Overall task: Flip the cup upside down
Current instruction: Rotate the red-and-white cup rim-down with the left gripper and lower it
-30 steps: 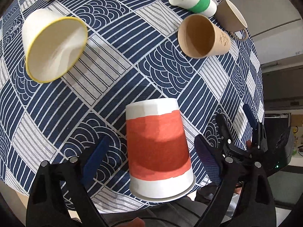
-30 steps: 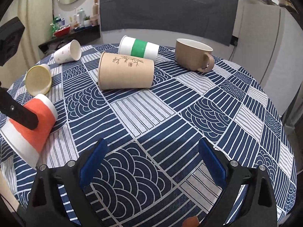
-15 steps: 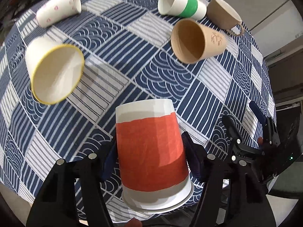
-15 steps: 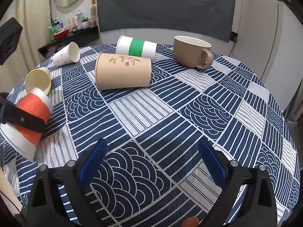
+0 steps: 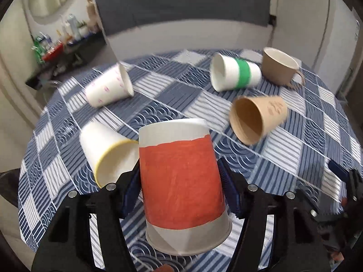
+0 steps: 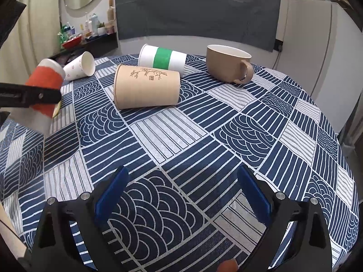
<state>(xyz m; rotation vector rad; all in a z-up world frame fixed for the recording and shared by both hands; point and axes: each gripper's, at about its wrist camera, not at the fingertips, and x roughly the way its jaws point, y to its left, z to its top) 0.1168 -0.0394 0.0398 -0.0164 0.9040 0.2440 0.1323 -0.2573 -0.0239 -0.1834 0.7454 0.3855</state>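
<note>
My left gripper (image 5: 180,187) is shut on a white paper cup with an orange band (image 5: 181,181), held in the air above the table's left side with its closed base up and away from me and its rim toward the camera. The same cup (image 6: 44,83) shows at the far left of the right wrist view, clamped by the left gripper's black finger (image 6: 34,95). My right gripper (image 6: 181,192) is open and empty above the near part of the table.
On the blue patterned tablecloth (image 6: 204,136) lie a brown paper cup (image 6: 146,87), a green-banded cup (image 6: 162,57), a pink-dotted cup (image 6: 79,66) and a yellow-rimmed cup (image 5: 109,151). A brown mug (image 6: 228,63) stands upright at the back right.
My left gripper closed on the orange cup, lifted it off the table and tipped it base-up. The right gripper has stayed open and nearly still.
</note>
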